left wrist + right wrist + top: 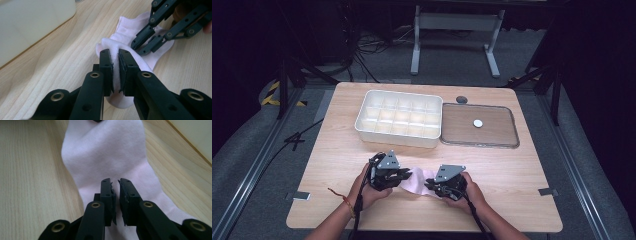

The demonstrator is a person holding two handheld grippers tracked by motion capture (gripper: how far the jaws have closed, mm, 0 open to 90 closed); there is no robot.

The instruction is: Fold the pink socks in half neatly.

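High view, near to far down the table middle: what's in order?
Pale pink sock between the left claw and right claw → white compartment tray → small dark round disc at the far edge.

Each tool was black: the left tool (404,175) and right tool (430,185) carried a grey three-cornered plate on top, brass-ringed pivots, dark screws and ribbed pads. A black cable trailed toward 6 o'clock. A red-orange cord (343,198) circled the left wrist.
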